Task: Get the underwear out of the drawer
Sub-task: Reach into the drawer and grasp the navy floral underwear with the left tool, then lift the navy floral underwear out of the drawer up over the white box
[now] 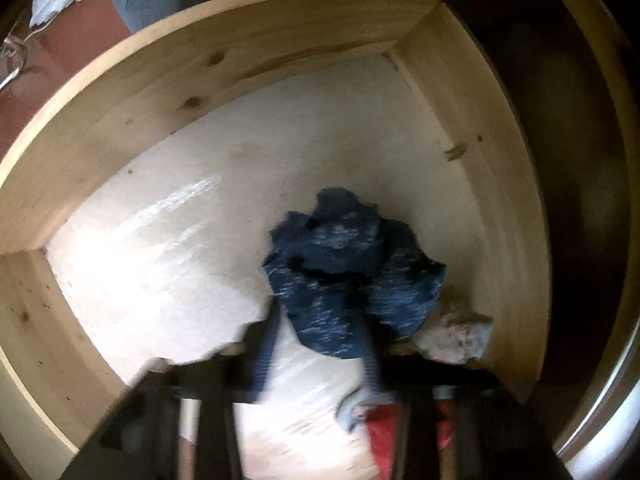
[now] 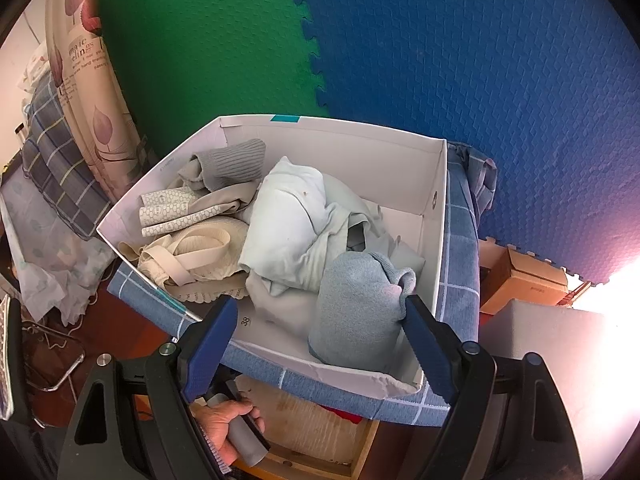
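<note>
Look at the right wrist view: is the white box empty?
No. The white box holds a heap of pale clothes, including a light blue rolled cloth near the front.

**Counts across both wrist views**

Left wrist view: one wooden drawer (image 1: pixel 248 64). In it lie three bunched garments: one dark blue speckled piece (image 1: pixel 344 272) near centre, one pale pinkish piece (image 1: pixel 456 340) at 4 o'clock from it, one red piece (image 1: pixel 384 436) at 6 o'clock.

Right wrist view: one white box (image 2: pixel 400 168), one brown carton (image 2: pixel 524 280) at 3 o'clock, two foam mats on the wall, one green (image 2: pixel 200 40) and one blue (image 2: pixel 480 60). The garments heaped in the box overlap too much to count.
</note>
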Motion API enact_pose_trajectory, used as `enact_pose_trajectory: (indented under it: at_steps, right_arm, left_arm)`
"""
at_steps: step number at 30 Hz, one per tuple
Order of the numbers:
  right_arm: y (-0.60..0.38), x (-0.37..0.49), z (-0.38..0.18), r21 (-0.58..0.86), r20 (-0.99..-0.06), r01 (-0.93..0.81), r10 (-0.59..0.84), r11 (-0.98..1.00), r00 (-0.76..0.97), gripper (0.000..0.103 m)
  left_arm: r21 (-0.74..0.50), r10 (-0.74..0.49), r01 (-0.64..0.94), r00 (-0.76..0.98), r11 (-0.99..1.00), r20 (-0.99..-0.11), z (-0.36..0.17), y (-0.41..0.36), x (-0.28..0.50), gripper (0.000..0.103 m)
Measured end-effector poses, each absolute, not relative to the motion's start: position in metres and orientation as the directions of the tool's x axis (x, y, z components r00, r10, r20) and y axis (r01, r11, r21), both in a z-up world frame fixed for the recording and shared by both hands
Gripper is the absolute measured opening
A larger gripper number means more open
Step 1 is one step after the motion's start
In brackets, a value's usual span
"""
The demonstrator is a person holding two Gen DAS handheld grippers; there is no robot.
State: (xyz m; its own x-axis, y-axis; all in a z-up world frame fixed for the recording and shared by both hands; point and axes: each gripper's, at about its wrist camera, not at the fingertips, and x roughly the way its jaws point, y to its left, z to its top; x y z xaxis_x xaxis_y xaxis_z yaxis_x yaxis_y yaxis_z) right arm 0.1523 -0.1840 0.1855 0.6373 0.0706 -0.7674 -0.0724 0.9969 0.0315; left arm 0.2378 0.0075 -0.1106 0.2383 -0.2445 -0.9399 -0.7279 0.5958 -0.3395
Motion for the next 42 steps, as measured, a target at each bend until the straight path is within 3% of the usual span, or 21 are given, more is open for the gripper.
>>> enact_pose_trajectory:
  at_steps: [15,32,42]
  right_arm:
    - [-0.181,0.144,0.191,0.028,-0.77,-0.041,0.047,0.999,0.636,0.088]
    - [-0.157,0.105,0.221,-0.038,-0.737,0.007,-0.033,0.999,0.675,0.092]
    - [-0.152,0.067,0.202,-0.026,-0.744,0.035,-0.042,0.999,0.667,0.093]
  left_arm:
    - [-0.227,-0.216,-0.68,0.103,0.697,-0.971,-0.092,0.024,0.226,0.013]
    - [-0.26,-0.163,-0.512,0.226,0.819,-0.96,-0.034,0.013,0.205,0.013]
    - [-0.268,-0.134,-0.417,0.323,0.869,-0.937,-0.013,0.012,0.174,0.013]
